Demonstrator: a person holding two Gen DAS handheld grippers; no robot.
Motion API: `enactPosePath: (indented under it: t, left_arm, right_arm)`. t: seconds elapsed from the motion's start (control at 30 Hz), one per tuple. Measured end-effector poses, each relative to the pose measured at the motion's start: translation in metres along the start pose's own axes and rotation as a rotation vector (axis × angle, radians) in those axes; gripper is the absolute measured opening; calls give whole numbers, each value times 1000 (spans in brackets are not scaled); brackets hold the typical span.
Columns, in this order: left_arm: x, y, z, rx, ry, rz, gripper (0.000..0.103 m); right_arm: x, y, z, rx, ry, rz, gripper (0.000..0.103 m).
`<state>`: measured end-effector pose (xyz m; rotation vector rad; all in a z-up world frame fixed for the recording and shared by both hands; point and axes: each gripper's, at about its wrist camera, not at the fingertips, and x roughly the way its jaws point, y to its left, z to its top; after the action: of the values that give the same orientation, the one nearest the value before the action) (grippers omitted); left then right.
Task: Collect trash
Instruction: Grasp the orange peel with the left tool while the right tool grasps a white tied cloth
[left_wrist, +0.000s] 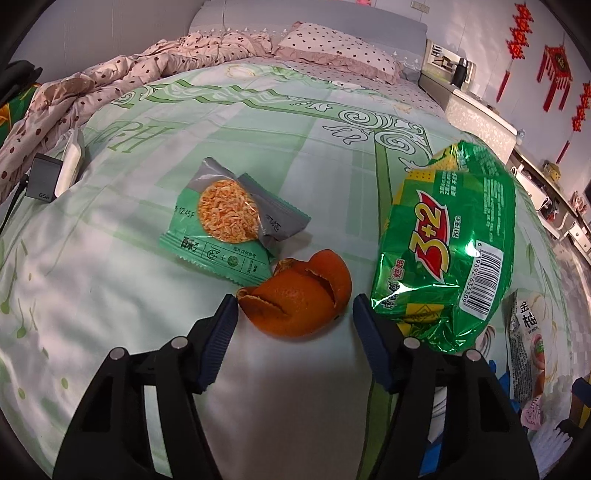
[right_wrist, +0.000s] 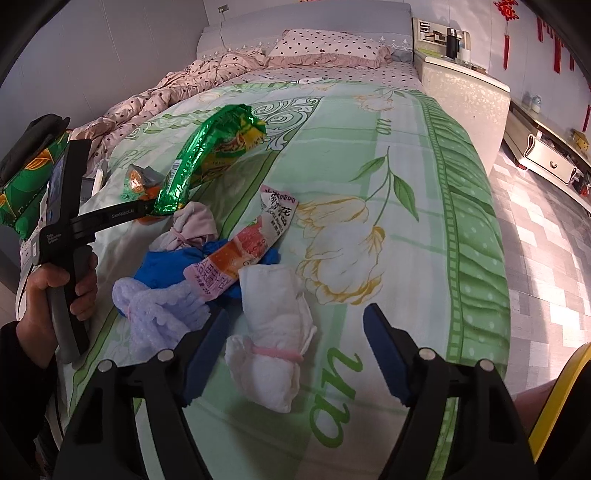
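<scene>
An orange peel (left_wrist: 299, 299) lies on the green bedsheet (left_wrist: 221, 140), between the open jaws of my left gripper (left_wrist: 295, 306). A small green snack wrapper (left_wrist: 229, 221) lies just beyond it. A big green "3+2" snack bag (left_wrist: 450, 251) stands to the right, against the right finger; it also shows in the right wrist view (right_wrist: 210, 155). My right gripper (right_wrist: 295, 321) is open and empty above a rolled white cloth (right_wrist: 273, 332). A pink snack wrapper (right_wrist: 251, 243) lies beyond it.
Blue (right_wrist: 166, 266), lilac (right_wrist: 159, 306) and pink (right_wrist: 192, 225) rolled cloths lie left of the white one. A charger (left_wrist: 42, 181) lies at the left of the bed. A crumpled dotted quilt (left_wrist: 122, 74) and pillow (left_wrist: 332, 48) are at the head. A nightstand (right_wrist: 461, 92) stands right.
</scene>
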<state>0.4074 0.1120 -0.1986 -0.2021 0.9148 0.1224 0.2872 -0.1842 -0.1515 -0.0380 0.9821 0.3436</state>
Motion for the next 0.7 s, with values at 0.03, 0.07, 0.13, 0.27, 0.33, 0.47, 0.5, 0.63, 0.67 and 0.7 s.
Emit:
enactPosePath:
  t: [0.03,0.07,0.13,0.27,0.33,0.47,0.5,0.63,0.67,0.7]
  left_arm:
    - [3,-1,0,2,3,-10,53]
    - [4,-1,1,3,-1,-9,52]
    - [4,-3,2,9,-11,-11,48]
    - [0,-3,1,12,-24,-21,43]
    - [-2,-3,1,14,-27,-26,40]
    - [-8,-2,2,16,-31,-29,37]
    - [-10,-1,2,16,-32,-28,36]
    - [-23,4,2,-4,-43,-33,35]
    - [-27,6,1,-9,-48,-36,35]
    - [-32,8,2,-13,-53,-39,35]
  right_arm:
    - [3,0,-1,-3,7,2,63]
    - [6,1,-2,-4,15,8,61]
    - [12,2,-3,-6,30,16,52]
    - [20,2,-5,-1,54,43,40]
    - [21,4,-5,-4,63,56,32]
    - [20,2,-3,7,62,72,27]
    - [19,2,-2,13,63,75,26]
    - [4,4,-2,15,32,72,25]
    - [-2,5,-2,10,20,69,25]
    - [-7,6,-2,7,9,68,25]
